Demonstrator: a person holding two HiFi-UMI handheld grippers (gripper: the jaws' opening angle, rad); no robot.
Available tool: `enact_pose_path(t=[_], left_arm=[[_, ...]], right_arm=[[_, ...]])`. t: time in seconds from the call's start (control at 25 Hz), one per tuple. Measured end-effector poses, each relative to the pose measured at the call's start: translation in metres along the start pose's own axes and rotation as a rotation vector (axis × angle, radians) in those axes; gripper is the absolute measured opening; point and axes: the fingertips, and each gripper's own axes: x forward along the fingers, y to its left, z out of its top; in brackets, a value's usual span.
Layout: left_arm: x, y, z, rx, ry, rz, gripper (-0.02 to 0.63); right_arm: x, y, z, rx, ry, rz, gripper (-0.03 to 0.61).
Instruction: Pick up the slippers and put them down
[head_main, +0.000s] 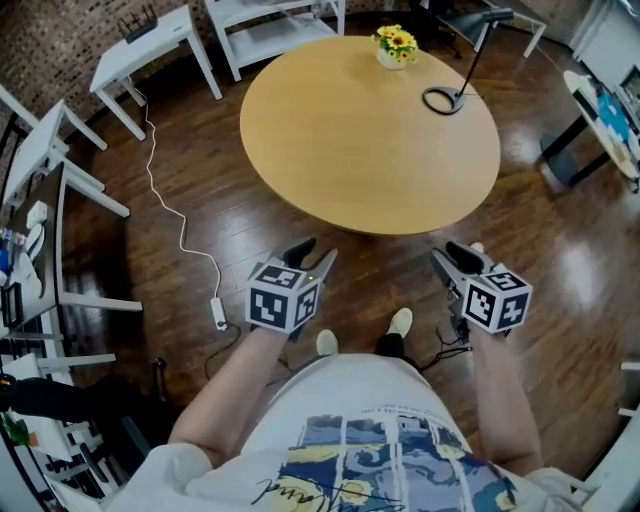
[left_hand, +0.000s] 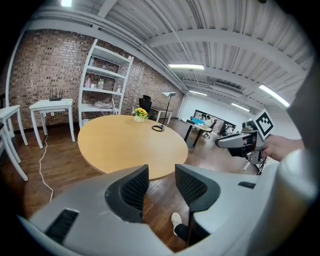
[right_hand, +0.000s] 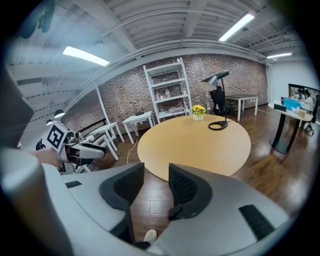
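Left gripper (head_main: 314, 252) held at seven o'clock of the round table (head_main: 370, 130), jaws apart with nothing between; right gripper (head_main: 447, 253) at five o'clock, likewise parted and empty. No slippers plainly in view: only pale footwear (head_main: 400, 322) on the person's own feet at six o'clock, between the two grippers, perhaps the pair meant, cannot tell. Best to find the pair first, keep both jaws wide, dip low, and pinch each upper near its edge. Nothing readable: black-and-white square markers on the cubes (head_main: 283, 295), an illegible cursive scrawl on the shirt (head_main: 370, 450).
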Motion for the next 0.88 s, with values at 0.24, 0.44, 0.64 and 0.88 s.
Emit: enact_pose_path(t=[0.24, 0.44, 0.64, 0.88], left_arm=[[0.001, -0.011, -0.002, 0.025, 0.017, -0.022, 0.149], [-0.002, -0.012, -0.002, 0.029, 0.023, -0.021, 0.149], [-0.006, -0.005, -0.005, 0.029, 0.029, -0.012, 0.149], [-0.006, -0.005, -0.006, 0.028, 0.034, -0.01, 0.149]], right_arm=[[-0.011, -0.002, -0.008, 0.008, -0.001, -0.017, 0.173], [-0.014, -0.001, -0.006, 0.009, 0.0, -0.015, 0.173], [-0.009, 0.0, -0.008, 0.006, 0.002, -0.017, 0.173], [-0.009, -0.001, -0.012, 0.005, 0.012, -0.018, 0.173]])
